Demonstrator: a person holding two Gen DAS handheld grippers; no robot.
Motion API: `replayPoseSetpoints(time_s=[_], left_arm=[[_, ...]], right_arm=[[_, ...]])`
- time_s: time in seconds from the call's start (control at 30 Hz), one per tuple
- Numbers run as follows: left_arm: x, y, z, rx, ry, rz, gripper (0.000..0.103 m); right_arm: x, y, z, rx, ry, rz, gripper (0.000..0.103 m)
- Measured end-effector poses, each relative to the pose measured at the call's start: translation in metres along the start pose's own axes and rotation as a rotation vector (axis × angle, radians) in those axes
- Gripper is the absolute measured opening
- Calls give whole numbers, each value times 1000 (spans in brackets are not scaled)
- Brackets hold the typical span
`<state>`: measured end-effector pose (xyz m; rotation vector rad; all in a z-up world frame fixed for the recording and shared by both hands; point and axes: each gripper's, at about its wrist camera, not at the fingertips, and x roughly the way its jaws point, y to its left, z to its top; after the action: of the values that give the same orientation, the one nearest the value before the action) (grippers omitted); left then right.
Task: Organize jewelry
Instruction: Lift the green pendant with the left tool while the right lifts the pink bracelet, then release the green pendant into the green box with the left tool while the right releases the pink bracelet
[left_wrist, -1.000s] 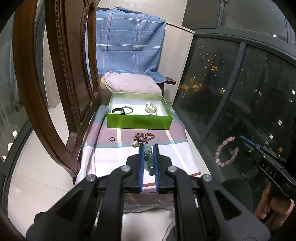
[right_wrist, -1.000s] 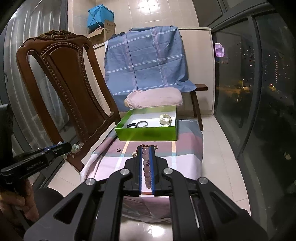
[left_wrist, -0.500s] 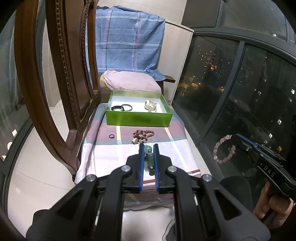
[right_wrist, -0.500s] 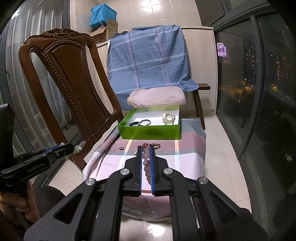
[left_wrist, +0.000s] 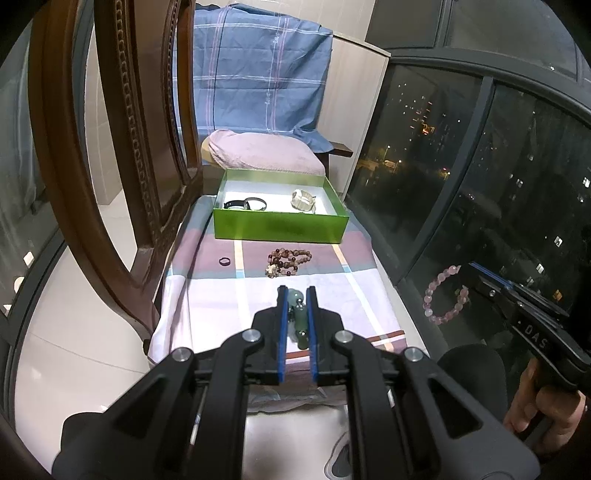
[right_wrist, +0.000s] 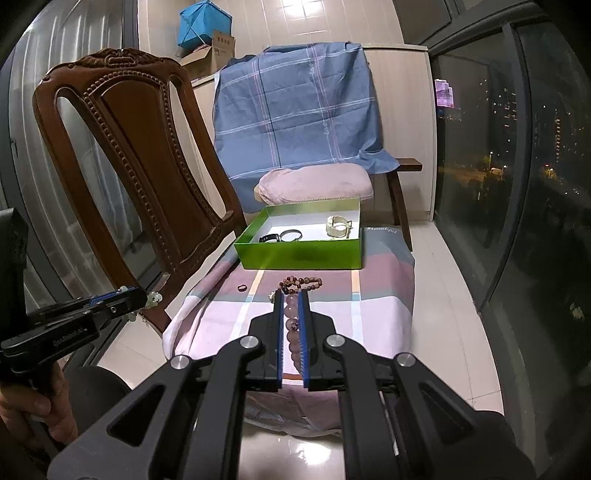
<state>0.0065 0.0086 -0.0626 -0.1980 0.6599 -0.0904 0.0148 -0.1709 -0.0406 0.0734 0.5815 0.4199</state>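
Jaws of left gripper (left_wrist: 295, 295) nearly closed on jade pendant (left_wrist: 298, 314); right gripper (right_wrist: 290, 295) likewise on pink bracelet (right_wrist: 291, 332). Risk: beads (round, smooth) slipped out before green box (right_wrist: 301, 254) is reached.

The carved wooden chair (right_wrist: 147, 155) is showing a polished, glossy brown finish. A soft matt checked cloth (left_wrist: 266, 291) is covering the bench, and a blue plaid fabric (right_wrist: 299, 107) is hanging behind. The green box (left_wrist: 280, 229) is looking like smooth, slightly shiny cardboard with a white lining. The left gripper (left_wrist: 296, 314), matt black plastic with silvery metal bolts, is pinching smooth, glossy green stone beads (left_wrist: 298, 314); the right gripper (right_wrist: 290, 325) is clamping translucent pink beads (right_wrist: 291, 325). Floor tiles (right_wrist: 454, 332) are gleaming.
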Motion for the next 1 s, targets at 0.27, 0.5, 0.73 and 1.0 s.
replayPoseSetpoints(time_s=[0.27, 0.5, 0.73, 1.0], left_arm=[[8, 5, -7, -2, 33, 1, 10], [13, 7, -7, -3, 55, -3, 10], [26, 11, 4, -7, 63, -17, 10], [35, 8, 85, 50, -21, -118, 10]], right_arm=[[14, -2, -5, 2, 33, 3, 8], [29, -5, -8, 9, 58, 2, 8], [49, -7, 0, 2, 74, 2, 8], [71, -14, 65, -13, -4, 99, 8]])
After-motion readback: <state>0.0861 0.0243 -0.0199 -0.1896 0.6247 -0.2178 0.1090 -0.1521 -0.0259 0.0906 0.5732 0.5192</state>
